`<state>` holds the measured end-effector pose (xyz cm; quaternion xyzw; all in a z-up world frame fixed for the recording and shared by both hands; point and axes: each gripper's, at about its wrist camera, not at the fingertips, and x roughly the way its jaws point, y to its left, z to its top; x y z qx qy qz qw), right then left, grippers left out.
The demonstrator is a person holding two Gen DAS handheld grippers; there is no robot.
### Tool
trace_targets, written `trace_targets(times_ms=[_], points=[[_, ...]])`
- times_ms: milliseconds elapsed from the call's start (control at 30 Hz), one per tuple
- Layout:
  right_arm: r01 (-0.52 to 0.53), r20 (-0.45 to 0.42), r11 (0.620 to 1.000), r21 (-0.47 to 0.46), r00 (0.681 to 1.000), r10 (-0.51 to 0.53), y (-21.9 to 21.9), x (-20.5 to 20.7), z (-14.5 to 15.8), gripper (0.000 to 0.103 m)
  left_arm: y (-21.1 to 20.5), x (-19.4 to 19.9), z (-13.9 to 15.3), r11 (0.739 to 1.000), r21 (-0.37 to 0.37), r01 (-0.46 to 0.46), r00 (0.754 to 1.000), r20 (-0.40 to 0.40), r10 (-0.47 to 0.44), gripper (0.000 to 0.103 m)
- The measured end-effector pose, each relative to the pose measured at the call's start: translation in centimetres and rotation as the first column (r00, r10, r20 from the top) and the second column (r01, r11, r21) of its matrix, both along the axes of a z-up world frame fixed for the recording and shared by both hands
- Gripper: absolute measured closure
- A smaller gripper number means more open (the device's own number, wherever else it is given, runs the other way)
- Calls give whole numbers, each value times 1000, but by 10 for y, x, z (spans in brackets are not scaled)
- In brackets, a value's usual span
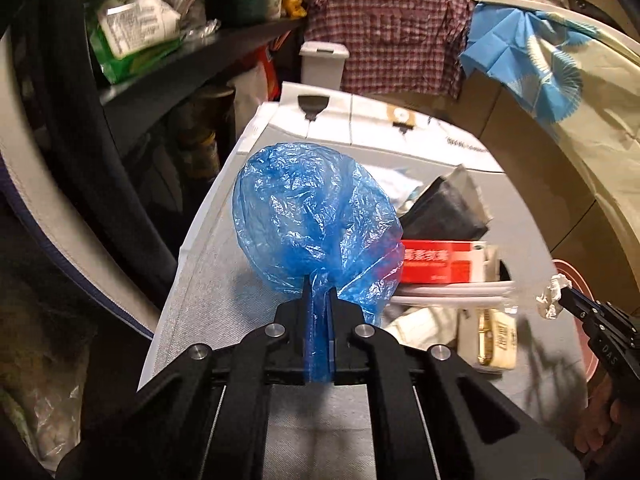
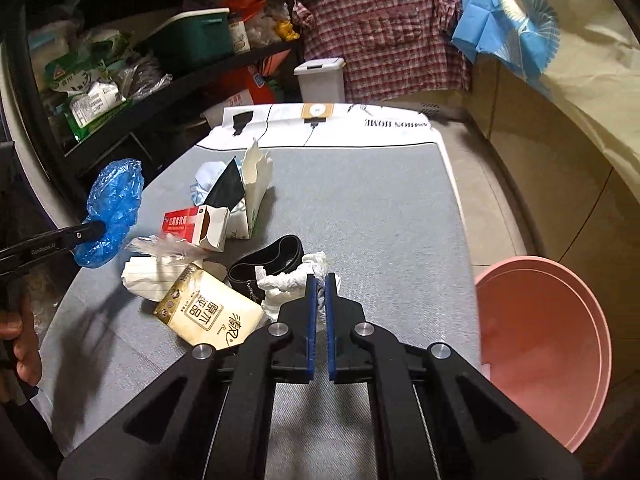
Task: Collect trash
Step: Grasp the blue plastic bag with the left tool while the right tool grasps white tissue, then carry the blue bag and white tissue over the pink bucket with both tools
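Observation:
My left gripper (image 1: 319, 286) is shut on a crumpled blue plastic bag (image 1: 316, 220) and holds it above the grey mat (image 1: 208, 292); the bag also shows in the right wrist view (image 2: 114, 208) at the mat's left edge. My right gripper (image 2: 321, 280) is shut on a crumpled white tissue (image 2: 292, 284); the tissue shows in the left wrist view (image 1: 552, 294) at the right gripper's tip (image 1: 564, 296). A pile of trash lies on the mat (image 2: 360, 208): a red and white carton (image 2: 196, 226), a tissue pack (image 2: 212, 312), a torn white box (image 2: 256, 188), a black pouch (image 2: 272, 260).
A pink basin (image 2: 548, 344) stands on the floor right of the mat. A white lidded bin (image 2: 320, 78) stands at the back. Dark shelves (image 2: 160, 92) with packages line the left side. A plaid shirt (image 2: 380, 28) and a blue cloth (image 2: 504, 16) hang behind.

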<state>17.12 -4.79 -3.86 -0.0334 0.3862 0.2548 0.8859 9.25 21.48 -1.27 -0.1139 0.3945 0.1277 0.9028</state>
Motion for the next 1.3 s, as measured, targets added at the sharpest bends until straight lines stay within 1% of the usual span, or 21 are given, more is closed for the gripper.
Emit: trace_targets(times_ms=[267,333,500,633,700,800,900,1100,1300], points=[[42,29,999,20,999,-43,-23,-10,16,99,-17,-13,23,999,11,33,997,64,-34,98],[51,42,998,28,998,-52,-30,-15,23,99,-21,-16,28,999,14,42,996,77,-43,98],[58,88,998,30,994,-61,-41,-29,46,99,-29,-24,39,998,-8,62,992,111,-60,98],[62,123,997,41,990,-67,-49,-37,67,99,-37,-30,38,997,-29,75,991,115,-71,98],[68,131,997,49,989,-74,-53,-39,74,99,-47,-32,39,996,-2,90,989,115,-89,98],[77,144,996,53,986,-84,-59,-42,83,99,-62,-36,42,992,13,127,984,124,-128,98],[77,146,996,44,986,-83,-67,-43,87,99,-72,-38,44,988,33,150,980,129,-153,98],[100,175,995,30,979,-104,-90,-43,97,99,-88,-44,46,983,31,181,973,143,-184,98],[134,211,991,6,969,-132,-116,-42,101,99,-100,-43,45,978,51,201,968,144,-206,98]])
